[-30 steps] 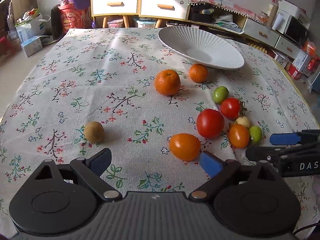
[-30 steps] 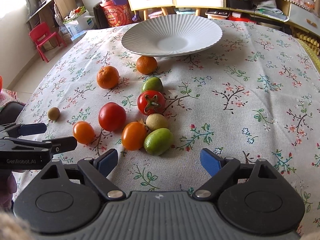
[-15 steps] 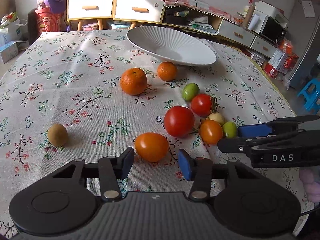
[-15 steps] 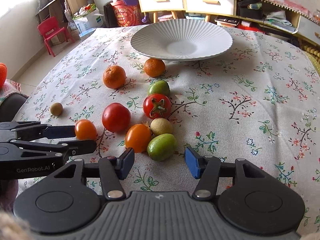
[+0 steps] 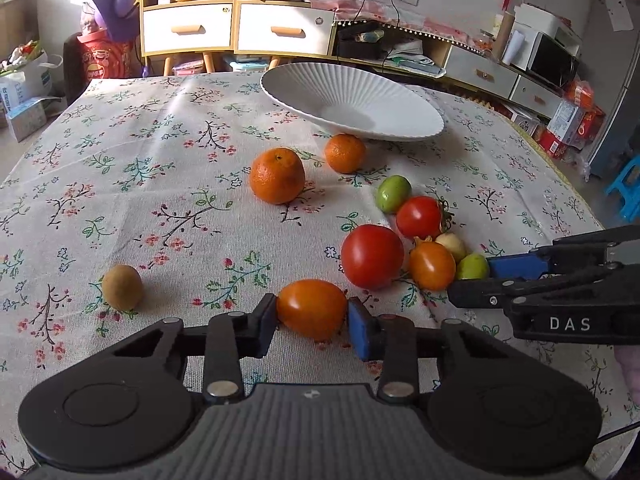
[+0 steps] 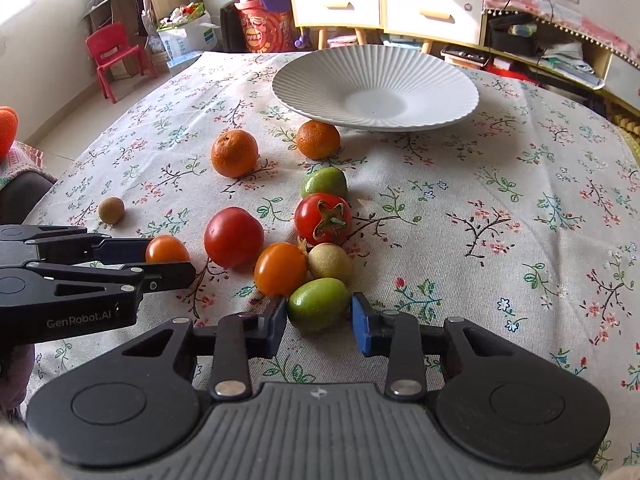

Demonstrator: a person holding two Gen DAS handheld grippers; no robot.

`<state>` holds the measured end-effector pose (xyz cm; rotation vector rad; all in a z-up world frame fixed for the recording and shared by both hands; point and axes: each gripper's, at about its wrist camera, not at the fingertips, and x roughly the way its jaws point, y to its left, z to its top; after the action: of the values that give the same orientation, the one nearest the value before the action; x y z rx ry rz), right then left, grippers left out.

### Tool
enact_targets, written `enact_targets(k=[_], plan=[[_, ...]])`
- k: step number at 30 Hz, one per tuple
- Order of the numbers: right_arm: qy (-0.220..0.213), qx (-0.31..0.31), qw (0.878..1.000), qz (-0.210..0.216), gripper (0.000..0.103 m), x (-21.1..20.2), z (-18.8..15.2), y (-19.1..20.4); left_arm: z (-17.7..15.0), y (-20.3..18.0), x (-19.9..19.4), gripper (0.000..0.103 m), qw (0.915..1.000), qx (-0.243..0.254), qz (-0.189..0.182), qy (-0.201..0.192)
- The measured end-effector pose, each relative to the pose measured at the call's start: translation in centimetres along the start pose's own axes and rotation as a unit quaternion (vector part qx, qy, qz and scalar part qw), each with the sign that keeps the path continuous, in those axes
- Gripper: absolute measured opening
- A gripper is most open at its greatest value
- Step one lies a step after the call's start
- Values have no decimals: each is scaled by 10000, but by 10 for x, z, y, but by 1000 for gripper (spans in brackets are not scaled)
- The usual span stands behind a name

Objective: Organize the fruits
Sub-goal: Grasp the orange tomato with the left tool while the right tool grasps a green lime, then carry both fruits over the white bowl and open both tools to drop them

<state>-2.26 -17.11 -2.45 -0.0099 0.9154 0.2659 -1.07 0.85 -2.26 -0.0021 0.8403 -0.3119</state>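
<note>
My left gripper [image 5: 312, 320] is shut on an orange tomato [image 5: 311, 307] that rests on the tablecloth. My right gripper [image 6: 319, 320] is shut on a green fruit [image 6: 318, 303], also on the cloth. A white ribbed bowl [image 6: 376, 88] stands empty at the far side. Between lie two tangerines [image 6: 234, 153] [image 6: 318, 139], a big red tomato [image 6: 233, 236], a red tomato with a green stem [image 6: 323, 218], an orange tomato [image 6: 280, 268], a pale fruit [image 6: 330, 262], another green fruit [image 6: 324, 182] and a brown kiwi [image 5: 122, 287].
The table has a floral cloth [image 6: 500, 208]. The left gripper shows at the left of the right wrist view [image 6: 152, 264]; the right gripper shows at the right of the left wrist view [image 5: 500, 280]. Drawers [image 5: 236, 32] and clutter stand beyond the table.
Both grippers moved forward and closed: the left onto the orange tomato, the right onto the near green fruit. Both were wide open a second ago.
</note>
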Motion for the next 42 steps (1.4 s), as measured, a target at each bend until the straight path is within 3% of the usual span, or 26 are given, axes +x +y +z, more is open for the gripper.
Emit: enact_targets(k=[13, 22, 31, 42], plan=[[-125, 60, 9999, 23, 31, -10, 10, 0, 13, 3, -10, 34, 9998, -106, 34, -150], [-359, 207, 9991, 57, 31, -15, 39, -4, 39, -4, -12, 34, 9987, -352, -107, -348], [-466, 514, 9976, -4, 31, -3, 77, -16, 73, -22, 3, 34, 9976, -59, -5, -687], [-583, 905, 9942, 39, 31, 25, 116, -47, 115, -30, 51, 34, 9949, 378, -68, -935]])
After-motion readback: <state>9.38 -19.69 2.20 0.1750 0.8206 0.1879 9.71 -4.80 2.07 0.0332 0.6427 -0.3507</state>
